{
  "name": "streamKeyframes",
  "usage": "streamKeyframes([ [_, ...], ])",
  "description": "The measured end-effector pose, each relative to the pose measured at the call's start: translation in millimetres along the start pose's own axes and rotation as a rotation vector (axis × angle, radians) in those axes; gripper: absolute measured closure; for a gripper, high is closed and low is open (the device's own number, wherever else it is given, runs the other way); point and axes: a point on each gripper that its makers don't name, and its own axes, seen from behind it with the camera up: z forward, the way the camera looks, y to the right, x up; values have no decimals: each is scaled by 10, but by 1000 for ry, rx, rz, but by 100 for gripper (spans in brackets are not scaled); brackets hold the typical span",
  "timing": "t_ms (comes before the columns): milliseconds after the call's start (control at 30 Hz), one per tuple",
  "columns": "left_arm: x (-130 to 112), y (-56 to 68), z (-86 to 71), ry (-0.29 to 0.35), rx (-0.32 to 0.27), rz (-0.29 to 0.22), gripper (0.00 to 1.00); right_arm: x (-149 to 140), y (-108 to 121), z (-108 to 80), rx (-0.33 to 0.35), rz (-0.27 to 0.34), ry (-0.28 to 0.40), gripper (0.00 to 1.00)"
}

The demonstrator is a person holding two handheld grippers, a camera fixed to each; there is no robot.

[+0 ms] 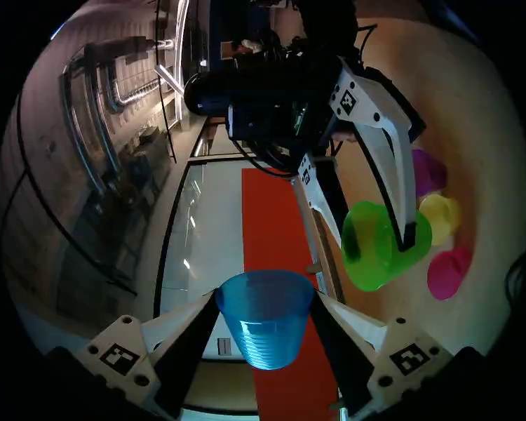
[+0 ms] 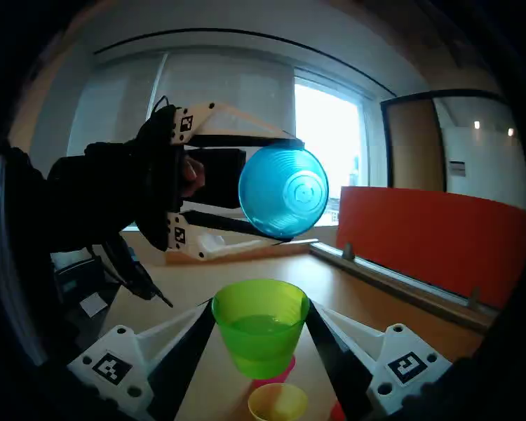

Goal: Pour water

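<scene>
My left gripper (image 1: 264, 303) is shut on a blue ribbed cup (image 1: 263, 330). In the right gripper view a gloved hand holds that gripper (image 2: 291, 192), and the blue cup (image 2: 282, 189) lies tipped on its side, mouth towards the camera, above and just behind the green cup. I see no water inside it and no stream. My right gripper (image 2: 261, 309) is shut on a translucent green cup (image 2: 261, 330) that stands upright with some liquid in it. In the left gripper view this right gripper (image 1: 375, 242) and the green cup (image 1: 379, 249) sit right of the blue cup.
A yellow cup (image 2: 277, 401) and a pink cup (image 2: 282, 366) stand on the wooden table (image 2: 375, 295) under the green cup; a purple cup (image 1: 428, 172) is beside them. An orange partition (image 2: 431, 231) edges the table. Cables and dark gear (image 2: 133, 277) lie at the left.
</scene>
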Motion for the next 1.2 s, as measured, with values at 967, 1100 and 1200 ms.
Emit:
streamKeyframes([
  [967,-106,60,-19,-14,34,-373,12,61,13,-48,-9,-11,3,9],
  [1100,-122,63,-22,-16,36,-405,12,67,12,-47,-9,-13,4,9],
  [1200,-146,56,-15,-21,43,-436,12,71,10,-46,-9,-12,5,9],
])
